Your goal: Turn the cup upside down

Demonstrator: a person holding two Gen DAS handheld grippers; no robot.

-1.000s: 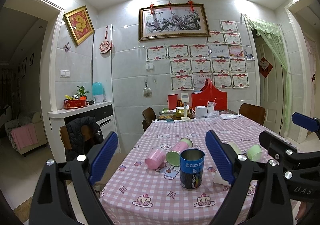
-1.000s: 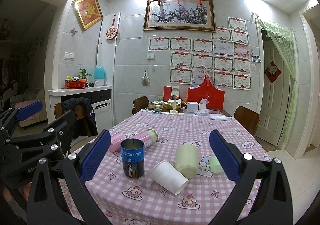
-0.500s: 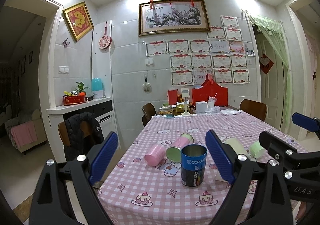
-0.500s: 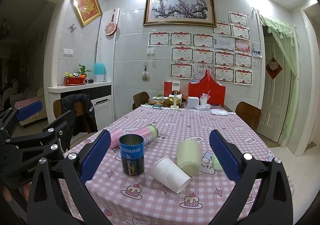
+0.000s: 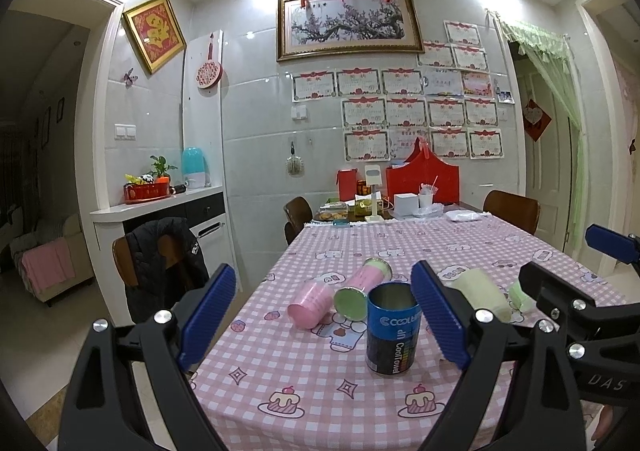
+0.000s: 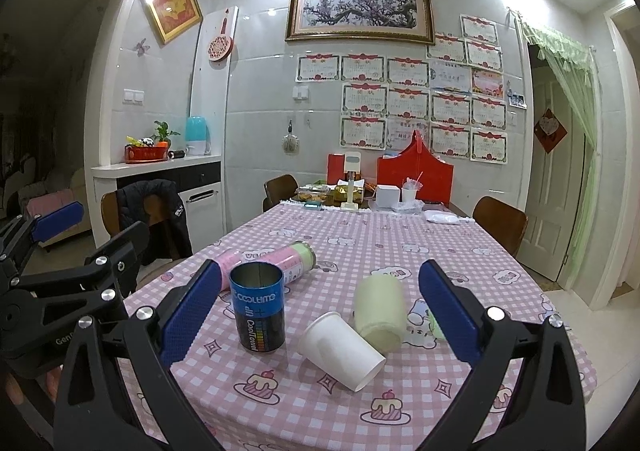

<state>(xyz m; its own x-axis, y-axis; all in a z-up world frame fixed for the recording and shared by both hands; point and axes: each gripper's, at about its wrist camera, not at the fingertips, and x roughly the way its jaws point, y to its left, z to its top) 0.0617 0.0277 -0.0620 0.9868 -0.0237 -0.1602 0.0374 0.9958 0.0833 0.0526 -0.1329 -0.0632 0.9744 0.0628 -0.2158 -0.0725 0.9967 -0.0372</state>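
A blue tin cup stands upright, mouth up, near the front of the table with the pink checked cloth. A white paper cup lies on its side to its right. A pale yellow cup lies behind that. A pink cup and a pink-and-green tin lie on their sides to the left. My left gripper is open and empty, short of the table edge. My right gripper is open and empty, with the white and yellow cups between its fingers in view.
A small green cup lies at the right. Red boxes, snacks and a white box crowd the table's far end. Wooden chairs stand around it, one with a black jacket. A white counter stands at the left wall.
Both grippers have risen or tilted slightly and drawn a little closer to the table; the cups sit lower and larger in view. No cup has moved. Both grippers stay open.
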